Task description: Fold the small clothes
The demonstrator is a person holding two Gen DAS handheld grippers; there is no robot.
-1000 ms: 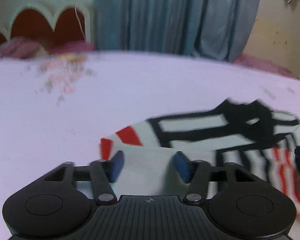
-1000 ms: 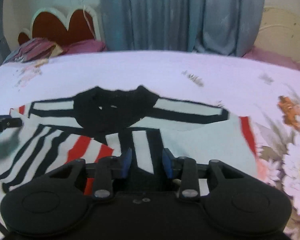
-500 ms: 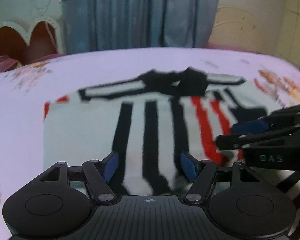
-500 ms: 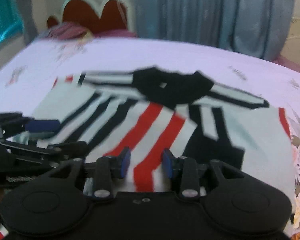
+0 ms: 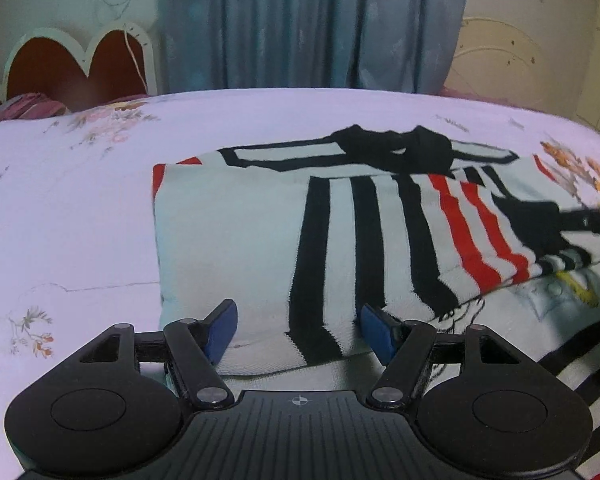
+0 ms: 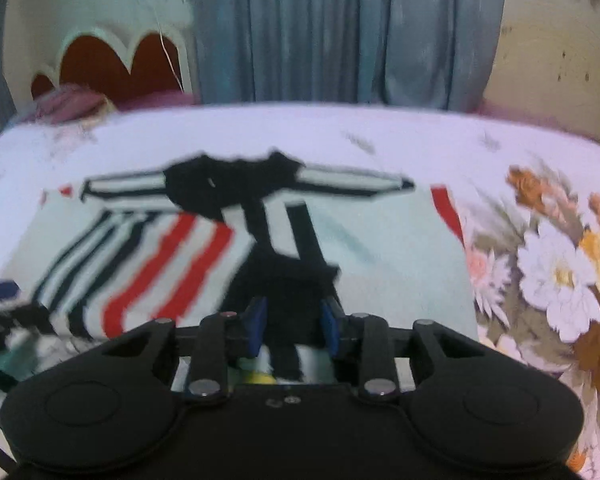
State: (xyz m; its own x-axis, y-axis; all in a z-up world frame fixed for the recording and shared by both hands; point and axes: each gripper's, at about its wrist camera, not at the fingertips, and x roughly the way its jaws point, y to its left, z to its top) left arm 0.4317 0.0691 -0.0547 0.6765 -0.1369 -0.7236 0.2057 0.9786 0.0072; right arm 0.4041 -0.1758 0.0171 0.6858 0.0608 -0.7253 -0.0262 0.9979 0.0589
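The jaws of the left gripper (image 5: 298, 334) stand wide apart, with the near edge of the striped sweater (image 5: 260, 240) lying between the blue pads; the pads do not press on the cloth, so nothing is held there; the jaws of the right gripper (image 6: 292, 326) stand much closer together and have just been closing, with a black part of the sweater (image 6: 380, 256) between the two pads, but the picture is blurry and it is hard to tell if they pinch it. The sweater lies flat on the bed (image 5: 80, 208), on a pale sheet with flowers printed on it; it is pale green with black stripes and red stripes, and it has a black collar (image 5: 396, 148) at the far end; one sleeve is folded over the body, with its stripes running slantwise. In the left view the tip of the right gripper (image 5: 592, 220) shows at the right edge, over the folded sleeve. Behind the bed hangs a blue curtain (image 5: 312, 24); a red and white headboard (image 5: 76, 64) stands at the far left.
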